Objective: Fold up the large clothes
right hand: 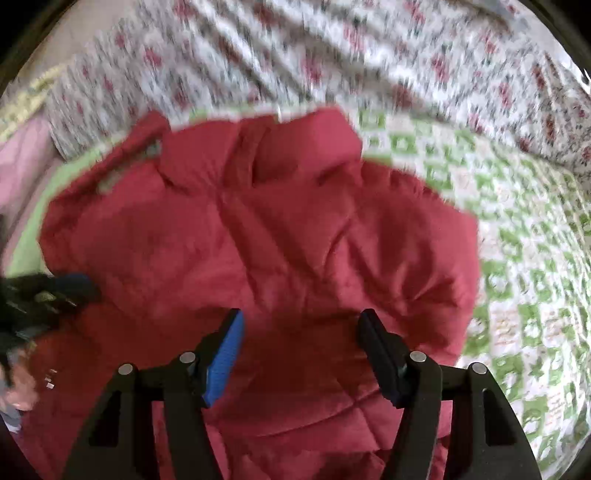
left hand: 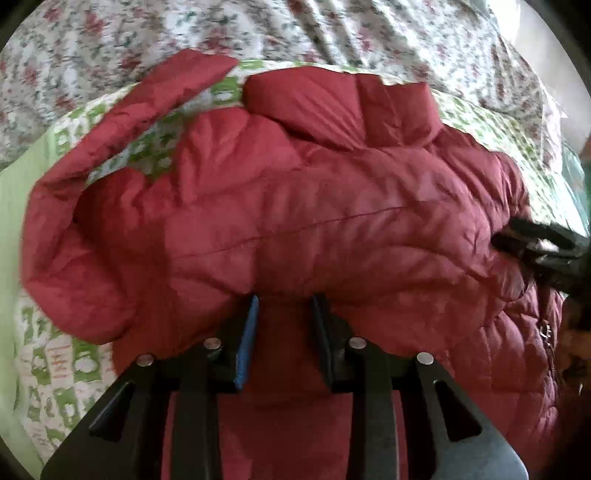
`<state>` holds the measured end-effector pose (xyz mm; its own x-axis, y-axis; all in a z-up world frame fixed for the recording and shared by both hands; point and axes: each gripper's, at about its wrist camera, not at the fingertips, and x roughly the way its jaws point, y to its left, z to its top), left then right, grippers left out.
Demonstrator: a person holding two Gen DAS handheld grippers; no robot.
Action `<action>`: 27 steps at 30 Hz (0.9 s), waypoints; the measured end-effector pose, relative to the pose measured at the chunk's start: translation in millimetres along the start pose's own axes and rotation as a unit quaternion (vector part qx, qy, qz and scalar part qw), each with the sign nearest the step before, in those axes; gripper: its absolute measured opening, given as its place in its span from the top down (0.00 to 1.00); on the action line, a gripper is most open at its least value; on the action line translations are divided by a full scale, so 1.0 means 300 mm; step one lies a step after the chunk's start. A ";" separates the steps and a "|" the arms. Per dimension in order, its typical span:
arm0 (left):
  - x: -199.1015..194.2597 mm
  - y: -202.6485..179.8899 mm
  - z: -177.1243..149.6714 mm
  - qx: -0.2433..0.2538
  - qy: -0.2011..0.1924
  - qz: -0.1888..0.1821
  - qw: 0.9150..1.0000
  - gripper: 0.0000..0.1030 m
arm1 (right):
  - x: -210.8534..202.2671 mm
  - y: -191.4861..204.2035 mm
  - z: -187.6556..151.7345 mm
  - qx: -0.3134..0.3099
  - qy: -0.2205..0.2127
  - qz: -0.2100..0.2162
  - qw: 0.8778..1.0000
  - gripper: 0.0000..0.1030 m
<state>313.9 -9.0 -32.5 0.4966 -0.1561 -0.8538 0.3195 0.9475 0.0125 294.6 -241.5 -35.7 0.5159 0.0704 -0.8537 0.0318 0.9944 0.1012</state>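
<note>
L gripper (left hand: 282,301): jaws parted a little, pads not pressing anything; the puffy dark-red quilted down jacket (left hand: 295,221) bulges just past the tips at 12 o'clock, its fabric also under the jaws. Nothing held.

R gripper (right hand: 299,317): jaws wide apart, empty, hovering over the jacket's mid panel; red cloth fills the gap behind but isn't pinched. In the L wrist view the R gripper shows as a dark blur at 3 o'clock, at the jacket's edge.

Risks, as I judge them:
- Slick, puffy shell: a shallow pinch likely grabs only the top layer, so the fold drags one skin and leaves the rest behind.
- Trapped air/loft: folded part may spring back open once let go.
- Jacket lies on a green-and-white patterned quilt (left hand: 55,369); a deep bite could catch the quilt too and lift it.
- R view is smeared, so aim there is uncertain.

Jacket's look: spread on the bed, collar/hood flap (left hand: 343,107) at 12 o'clock, one sleeve (left hand: 122,122) curling from 9 round toward 11 o'clock. Stitched quilting lines, lots of wrinkles; zipper side (left hand: 546,332) at 4 o'clock. Beyond it, at 12 o'clock, a white floral sheet with red blooms (left hand: 332,33).
</note>
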 end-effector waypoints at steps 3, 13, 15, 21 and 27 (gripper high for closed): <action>0.050 0.045 -0.028 -0.016 0.017 -0.012 1.000 0.73 | 0.041 -0.016 -0.019 0.004 -0.002 0.002 1.000 0.33; 0.073 0.036 -0.040 -0.010 0.009 -0.008 1.000 0.73 | 0.052 -0.024 -0.025 0.002 -0.008 0.007 1.000 0.32; 0.070 0.038 -0.041 -0.010 0.009 -0.006 1.000 0.73 | 0.052 -0.024 -0.029 0.001 -0.010 0.006 1.000 0.32; 0.037 0.024 -0.046 -0.003 0.002 0.010 1.000 0.73 | 0.042 -0.031 -0.023 0.003 -0.008 0.012 1.000 0.31; -0.080 0.041 -0.024 0.010 -0.026 0.041 0.999 0.53 | -0.068 -0.032 -0.015 0.013 -0.016 0.036 0.999 0.32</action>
<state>300.1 8.6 -15.6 0.5631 -0.0940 -0.8210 0.2929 0.9517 0.0919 279.8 -252.0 -21.7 0.5446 0.1390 -0.8271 0.0162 0.9843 0.1760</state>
